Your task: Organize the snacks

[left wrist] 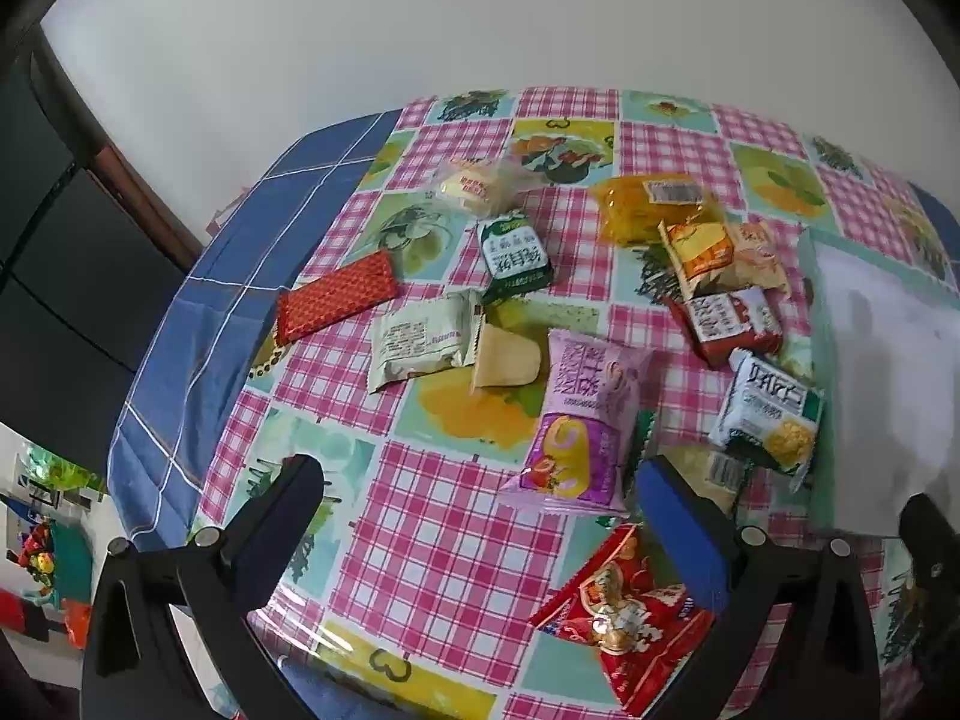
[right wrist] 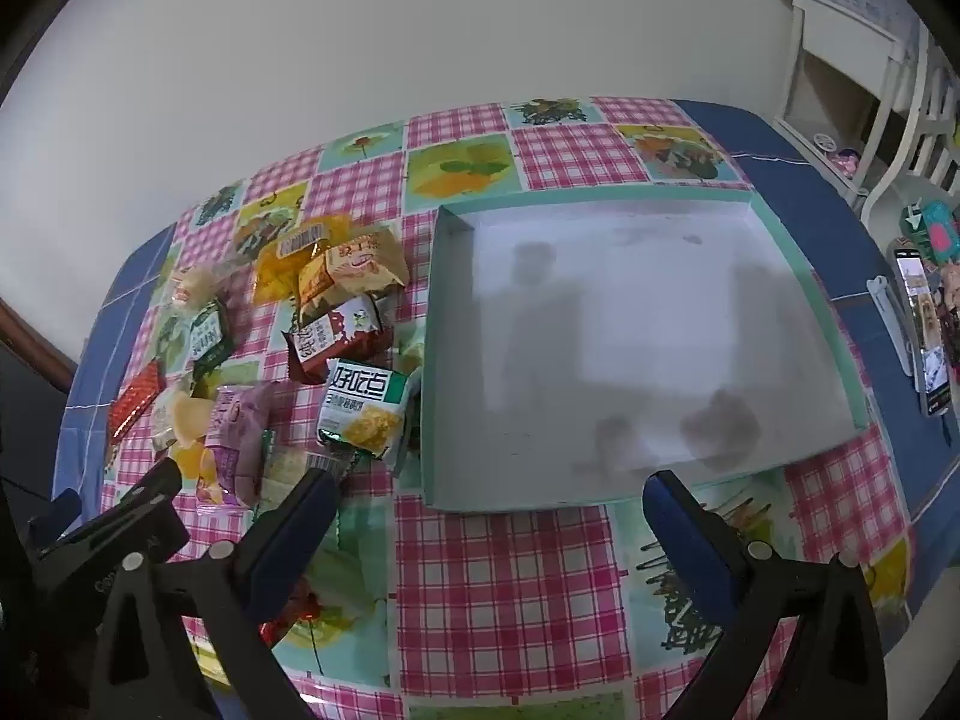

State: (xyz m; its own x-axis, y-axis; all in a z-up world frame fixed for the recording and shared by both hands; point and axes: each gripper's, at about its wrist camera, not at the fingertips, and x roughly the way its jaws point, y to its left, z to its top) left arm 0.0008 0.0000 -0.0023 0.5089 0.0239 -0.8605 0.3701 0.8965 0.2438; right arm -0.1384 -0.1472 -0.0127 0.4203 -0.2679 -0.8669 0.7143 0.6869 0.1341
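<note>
Several snack packets lie scattered on the chequered tablecloth: a purple packet (left wrist: 579, 420), a red bag (left wrist: 636, 612), a white-and-green packet (left wrist: 768, 408), a flat red bar (left wrist: 336, 297) and a yellow bag (left wrist: 654, 204). My left gripper (left wrist: 474, 498) hovers open above them, nothing between its fingers. A shallow empty box (right wrist: 744, 204) with a white floor sits right of the pile. My right gripper (right wrist: 492, 510) stands open over the box's near edge. The white-and-green packet (right wrist: 366, 408) lies just left of the box.
A phone (right wrist: 921, 330) and small items lie on the blue cloth at the right table edge. White furniture (right wrist: 840, 60) stands behind. The left gripper's finger (right wrist: 150, 492) shows at the lower left of the right wrist view. A white wall backs the table.
</note>
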